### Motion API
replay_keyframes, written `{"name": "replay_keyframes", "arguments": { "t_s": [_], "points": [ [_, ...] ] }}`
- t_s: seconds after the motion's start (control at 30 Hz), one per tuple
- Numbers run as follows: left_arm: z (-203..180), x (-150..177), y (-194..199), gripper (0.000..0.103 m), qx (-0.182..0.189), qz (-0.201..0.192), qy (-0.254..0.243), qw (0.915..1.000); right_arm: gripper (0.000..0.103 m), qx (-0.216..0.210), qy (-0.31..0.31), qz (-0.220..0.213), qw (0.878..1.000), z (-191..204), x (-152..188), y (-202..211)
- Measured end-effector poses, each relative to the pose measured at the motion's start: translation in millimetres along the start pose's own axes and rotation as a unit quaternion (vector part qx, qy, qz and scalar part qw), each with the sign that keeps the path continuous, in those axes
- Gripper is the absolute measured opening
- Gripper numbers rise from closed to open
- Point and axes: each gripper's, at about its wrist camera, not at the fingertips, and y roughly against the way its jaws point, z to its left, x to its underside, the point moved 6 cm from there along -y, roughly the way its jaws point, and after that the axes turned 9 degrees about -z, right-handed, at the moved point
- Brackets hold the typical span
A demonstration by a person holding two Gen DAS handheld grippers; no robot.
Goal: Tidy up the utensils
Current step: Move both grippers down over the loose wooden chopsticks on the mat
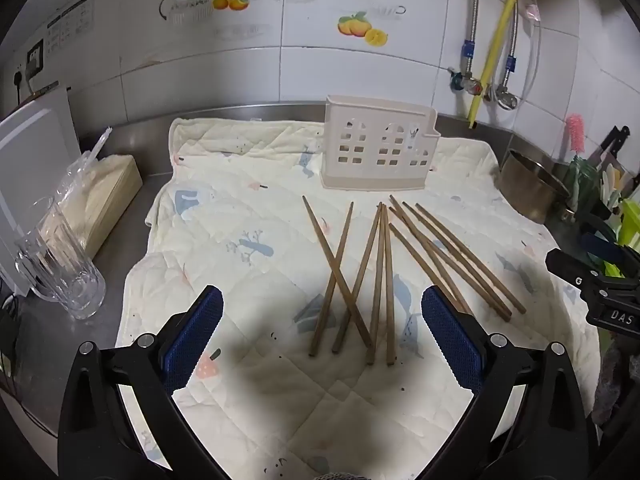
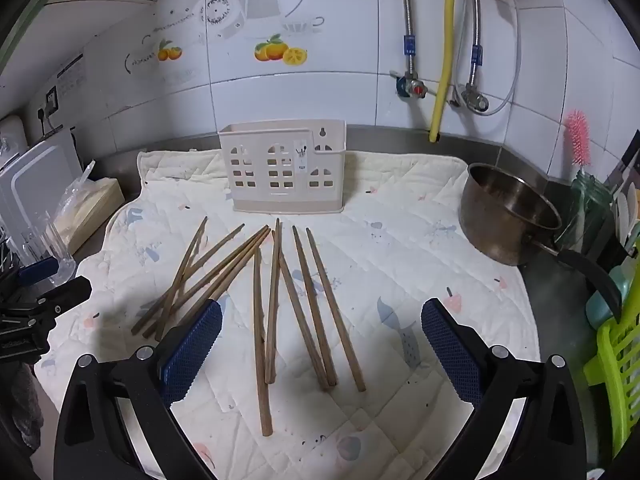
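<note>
Left gripper point(image 1: 322, 332): jaws apart, empty, bottom centre of its view. Right gripper point(image 2: 322, 344): likewise apart, empty. Wooden chopsticks point(image 2: 276, 300): loose, partly crossed, mid-frame on quilted cloth point(image 2: 400, 248) over the surface. Judged light, stiff, slim, prone to roll; grip one mid-shaft. Perforated utensil holder point(image 2: 280, 168): upright, upper centre, just beyond their tips.

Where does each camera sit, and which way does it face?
Left wrist: on the left hand-held gripper, facing the tiled wall over chopsticks and holder; own open fingers show, other gripper at right edge.
Right wrist: on the right hand-held gripper, facing likewise; own open fingers show, pot right.
Shared: chopsticks, holder, quilted cloth.
</note>
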Motion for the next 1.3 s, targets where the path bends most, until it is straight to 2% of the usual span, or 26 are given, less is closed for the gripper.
{"name": "replay_keyframes", "arguments": {
  "t_s": [0.27, 0.5, 0.8, 0.87, 0.9, 0.97, 1.13, 1.3],
  "points": [
    [7.6, 9.9, -14.9, 0.098, -0.004, 0.023, 0.013, 0.9996, 0.097, -0.009, -0.007, 0.015, 1.0, 0.7, 8.0, -14.2],
    [9.3, 24.2, -32.3, 0.094, 0.007, 0.051, 0.03, 0.9982, 0.097, -0.018, -0.001, 0.004, 1.0, 7.7, 12.9, -25.5],
    [-7.6, 32.9, -57.2, 0.067, 0.034, 0.078, 0.04, 0.9956, 0.096, -0.02, -0.014, 0.025, 0.999, -4.9, 23.3, -40.1],
    [-9.0, 31.7, -61.3, 0.057, 0.037, 0.081, 0.043, 0.9951, 0.096, -0.022, -0.023, 0.031, 0.999, -7.3, 25.5, -42.8],
    [-10.2, 31.1, -65.2, 0.056, 0.037, 0.083, 0.044, 0.9949, 0.096, -0.021, -0.024, 0.032, 0.999, -8.7, 26.0, -44.3],
    [-10.9, 31.0, -70.9, 0.045, 0.036, 0.087, 0.046, 0.9945, 0.096, -0.022, -0.03, 0.041, 0.998, -10.9, 28.7, -46.4],
    [-13.5, 33.6, -85.7, 0.027, 0.04, 0.101, 0.054, 0.9926, 0.093, -0.02, -0.027, 0.044, 0.998, -15.3, 31.9, -52.5],
    [-16.4, 34.8, -96.2, 0.021, 0.043, 0.108, 0.051, 0.9918, 0.084, -0.033, -0.049, 0.042, 0.997, -15.5, 32.8, -62.0]
  ]
}}
